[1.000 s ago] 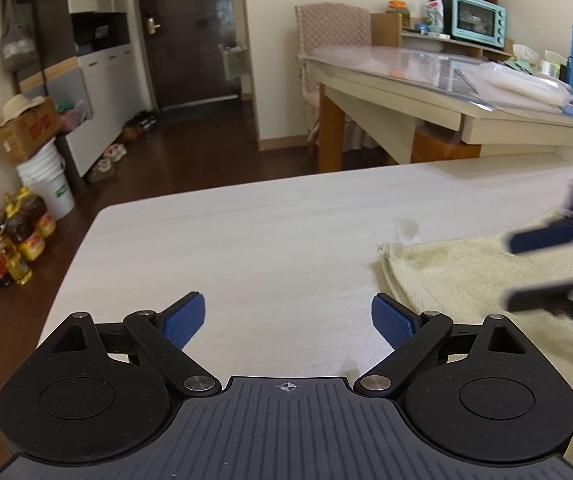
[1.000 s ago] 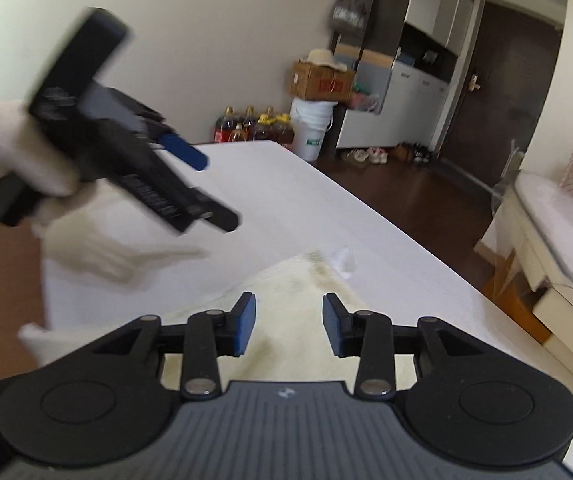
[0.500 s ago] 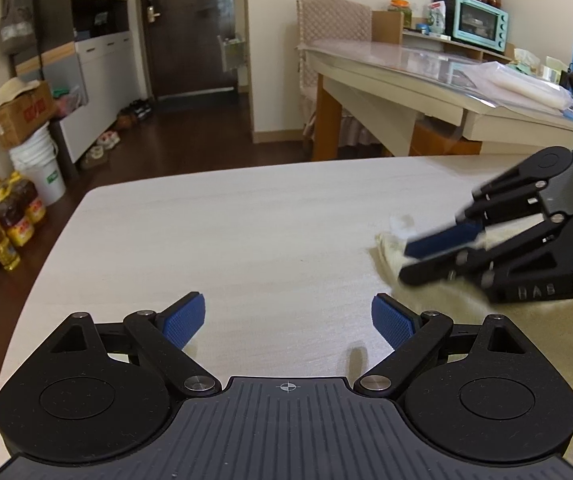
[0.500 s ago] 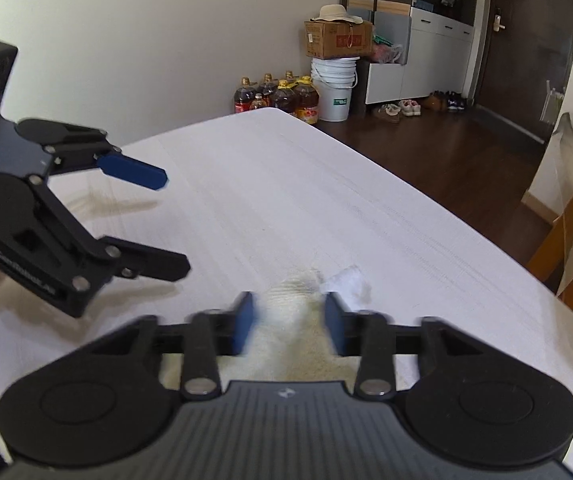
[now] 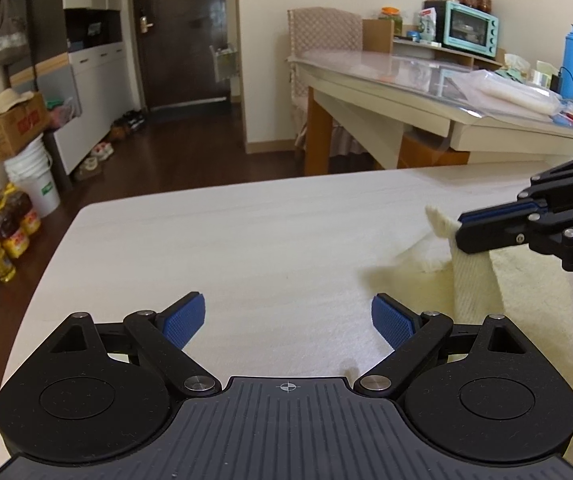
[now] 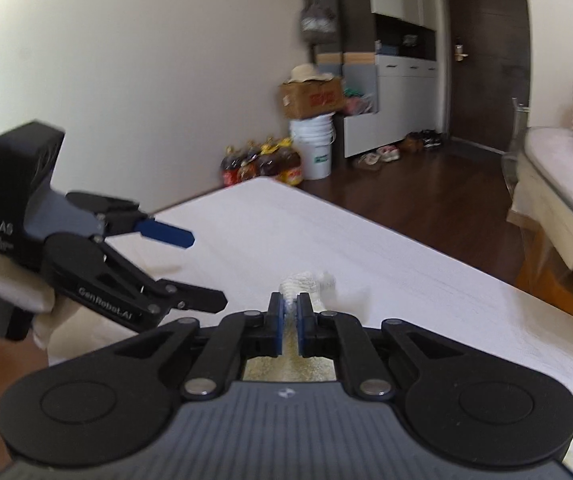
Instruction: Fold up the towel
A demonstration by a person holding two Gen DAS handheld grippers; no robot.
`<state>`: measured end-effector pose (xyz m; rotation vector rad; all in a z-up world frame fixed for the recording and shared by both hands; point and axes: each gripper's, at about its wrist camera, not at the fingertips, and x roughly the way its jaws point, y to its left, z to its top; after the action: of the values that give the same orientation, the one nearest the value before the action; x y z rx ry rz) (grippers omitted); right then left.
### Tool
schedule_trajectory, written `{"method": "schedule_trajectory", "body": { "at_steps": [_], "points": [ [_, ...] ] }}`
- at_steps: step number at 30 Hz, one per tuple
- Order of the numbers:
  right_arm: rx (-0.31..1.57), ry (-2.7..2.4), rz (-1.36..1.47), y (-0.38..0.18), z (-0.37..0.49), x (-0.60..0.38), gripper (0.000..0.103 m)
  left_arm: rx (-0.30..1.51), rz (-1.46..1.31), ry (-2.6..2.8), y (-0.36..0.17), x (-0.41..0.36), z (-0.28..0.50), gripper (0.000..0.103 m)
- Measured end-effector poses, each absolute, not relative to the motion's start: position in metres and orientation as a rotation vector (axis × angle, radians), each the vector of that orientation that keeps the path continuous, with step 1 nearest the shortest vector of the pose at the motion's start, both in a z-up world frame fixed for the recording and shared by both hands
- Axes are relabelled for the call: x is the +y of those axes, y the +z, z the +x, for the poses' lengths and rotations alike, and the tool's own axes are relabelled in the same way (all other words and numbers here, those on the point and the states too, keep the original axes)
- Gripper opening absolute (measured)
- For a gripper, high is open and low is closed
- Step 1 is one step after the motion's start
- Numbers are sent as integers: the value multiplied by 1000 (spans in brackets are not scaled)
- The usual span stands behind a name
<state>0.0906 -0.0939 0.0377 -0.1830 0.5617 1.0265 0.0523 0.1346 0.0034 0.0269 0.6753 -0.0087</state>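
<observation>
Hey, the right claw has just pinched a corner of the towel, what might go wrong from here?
1. The right claw grips only the tip of the cream towel corner, so the cloth may slip out as it lifts.
2. The left claw is open and holds nothing, so the rest of the towel could drag or bunch across the white table, giving a crooked fold.
3. The claws are close together and might collide.

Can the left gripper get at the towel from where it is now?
Probably yes. The left gripper is open, and only bare table lies between it and the towel, whose corner the right gripper holds up.
</observation>
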Motion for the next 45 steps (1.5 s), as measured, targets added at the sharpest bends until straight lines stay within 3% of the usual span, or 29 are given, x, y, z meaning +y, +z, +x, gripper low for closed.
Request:
{"method": "schedule_trajectory", "body": {
  "at_steps": [13, 20, 23, 25, 26, 34, 45],
  "points": [
    [415, 919, -123, 63, 11, -176, 7, 664, 108, -239, 7, 91, 61, 94],
    [497, 817, -198, 27, -39, -225, 10, 659, 324, -460, -5, 15, 53, 94],
    [489, 797, -289, 19, -47, -225, 26, 656, 392, -498, -12, -6, 48, 94],
    [481, 802, -354, 17, -51, -225, 45, 653, 417, -509, -14, -15, 45, 94],
    [469, 797, -400, 16, -54, -225, 49, 651, 427, -515, -15, -19, 43, 94],
    [373, 811, -770, -7, -76, -219, 48, 668, 451, -537, -19, -27, 39, 94],
    [359, 821, -880, -18, -91, -223, 42, 664, 440, -525, -19, -25, 36, 94]
  ]
}}
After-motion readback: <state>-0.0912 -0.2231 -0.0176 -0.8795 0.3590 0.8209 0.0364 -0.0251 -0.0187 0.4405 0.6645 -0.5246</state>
